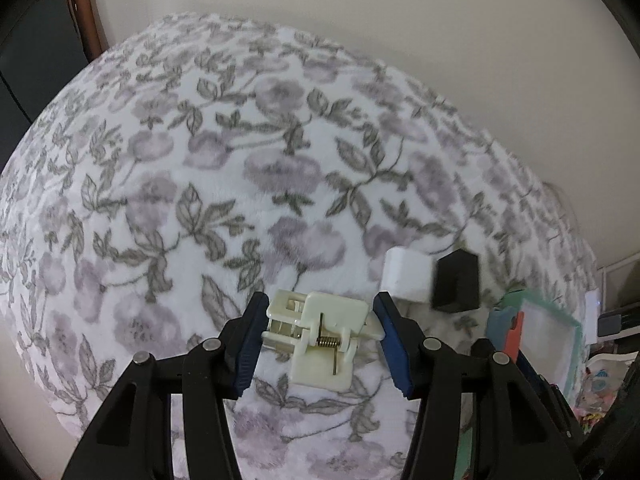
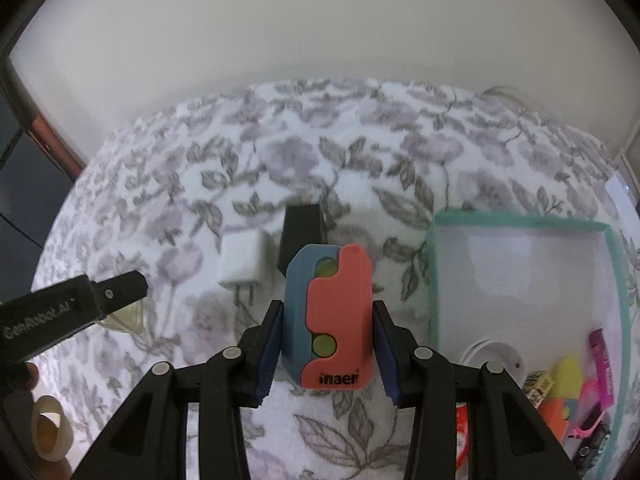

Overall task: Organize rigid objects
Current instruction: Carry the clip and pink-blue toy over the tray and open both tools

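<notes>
Here, the right gripper (image 2: 326,344) clamps a coral-and-blue case (image 2: 329,316) lettered "inaer", the teal-rimmed box (image 2: 520,222) to its right, while the left gripper (image 1: 320,338), stamped "GenRobot.AI", grips a cream clip (image 1: 320,334) above the floral blanket (image 1: 200,160).

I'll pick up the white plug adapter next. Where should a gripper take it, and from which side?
Grip the white plug adapter across its two flat side faces, coming from above. It lies flat on the floral blanket, prongs pointing toward the camera, with the black block close on one side, so clearance looks tight there.
</notes>
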Tool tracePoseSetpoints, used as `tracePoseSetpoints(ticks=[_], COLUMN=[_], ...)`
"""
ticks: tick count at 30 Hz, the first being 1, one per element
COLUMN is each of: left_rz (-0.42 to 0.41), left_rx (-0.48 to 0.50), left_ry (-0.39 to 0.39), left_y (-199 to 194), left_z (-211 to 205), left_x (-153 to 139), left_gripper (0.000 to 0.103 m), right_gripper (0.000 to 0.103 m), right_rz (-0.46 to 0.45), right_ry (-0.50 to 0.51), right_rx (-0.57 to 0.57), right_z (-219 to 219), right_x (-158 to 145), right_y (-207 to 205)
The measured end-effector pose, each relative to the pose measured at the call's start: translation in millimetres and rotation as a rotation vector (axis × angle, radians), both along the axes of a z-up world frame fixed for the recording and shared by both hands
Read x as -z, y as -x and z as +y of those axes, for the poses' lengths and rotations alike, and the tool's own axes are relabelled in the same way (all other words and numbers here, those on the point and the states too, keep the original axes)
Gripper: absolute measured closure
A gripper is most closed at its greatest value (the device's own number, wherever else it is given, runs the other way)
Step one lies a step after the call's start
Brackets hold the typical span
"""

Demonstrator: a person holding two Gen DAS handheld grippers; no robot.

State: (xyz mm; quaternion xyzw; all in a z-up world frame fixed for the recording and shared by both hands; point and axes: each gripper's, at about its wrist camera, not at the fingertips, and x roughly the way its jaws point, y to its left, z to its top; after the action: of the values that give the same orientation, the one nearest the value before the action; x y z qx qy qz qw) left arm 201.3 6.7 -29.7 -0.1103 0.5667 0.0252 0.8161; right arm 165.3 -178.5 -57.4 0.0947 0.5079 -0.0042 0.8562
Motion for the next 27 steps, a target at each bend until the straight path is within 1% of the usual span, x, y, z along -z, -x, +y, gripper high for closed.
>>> tracePoseSetpoints(ticks=[6,11,15,21,22,27], left_rz=[-0.087,-0.161,-0.198,-0.211,-0.211,-0.216], left_rx=[0.021,0.055,0.101,0.198,0.229,0.308], left_ry=[0.007,0.015,0.018,0.013,0.006,-0.009], left_y=[2.7,10.6,17.3,27.7,30.0,36.1], left_z=[-13.5,-30.2,-49.5,-94.1,-106.8,-147.2], left_x=[-30.2,-55.3,-67.0,-71.2,-70.8,-71.0], left_gripper=[0.047,0.047,0.047,0.047,0.047,0.047], right_gripper=[0.058,0.058,0.058,0.058,0.058,0.058], right_rz=[-0.093,-0.155,-0.195,-0.213,-0.214,-0.205], right_ry=[-0.02,0.018,0.041,0.057,0.064,0.089], right_rx=[0.042,0.096,0.161,0.281,0.3,0.371], right_z=[-20.5,-43.8,-73.2,-125.3,-133.1,-167.9], right_x=[-42.1,-73.1,-94.3,-110.2,-111.5,-111.2], right_y=[8.5,19.9,32.2,51.2,54.4,67.5])
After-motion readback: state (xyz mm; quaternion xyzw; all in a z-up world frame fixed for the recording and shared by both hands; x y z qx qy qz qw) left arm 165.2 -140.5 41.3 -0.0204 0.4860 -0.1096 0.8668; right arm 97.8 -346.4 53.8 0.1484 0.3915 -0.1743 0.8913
